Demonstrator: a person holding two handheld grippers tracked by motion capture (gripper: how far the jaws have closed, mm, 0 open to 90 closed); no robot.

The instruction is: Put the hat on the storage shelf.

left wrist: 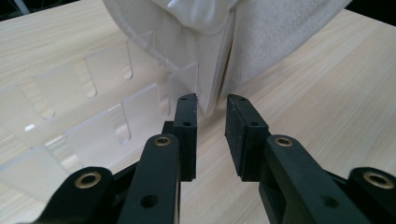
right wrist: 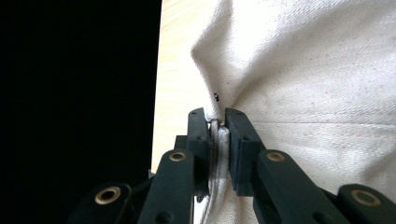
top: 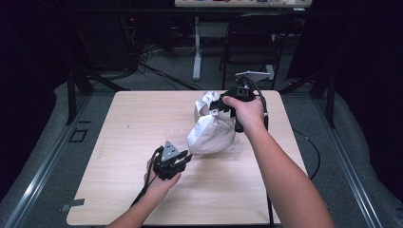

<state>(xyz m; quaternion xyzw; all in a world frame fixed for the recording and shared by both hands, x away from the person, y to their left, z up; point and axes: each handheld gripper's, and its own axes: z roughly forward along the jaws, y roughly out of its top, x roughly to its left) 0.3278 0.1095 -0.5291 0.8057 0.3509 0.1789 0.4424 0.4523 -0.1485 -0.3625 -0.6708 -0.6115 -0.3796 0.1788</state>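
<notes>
White cloth, a bulging bag (top: 211, 128), sits a little right of the middle of the wooden table (top: 119, 142). The right gripper (top: 219, 108) is at the bag's far end, and in the right gripper view its jaws are clamped tight on a gathered fold of the cloth (right wrist: 217, 133), with creases fanning out from the pinch. The left gripper (top: 187, 158) lies low on the near left side of the bag, held in the person's left hand (top: 159, 183). In the left gripper view its jaws stand apart, grasping nothing, with the thin edge of a clear plastic divider (left wrist: 208, 100) (a slotted grid lying flat on the table) just ahead of the gap between them, the cloth resting on and behind it.
</notes>
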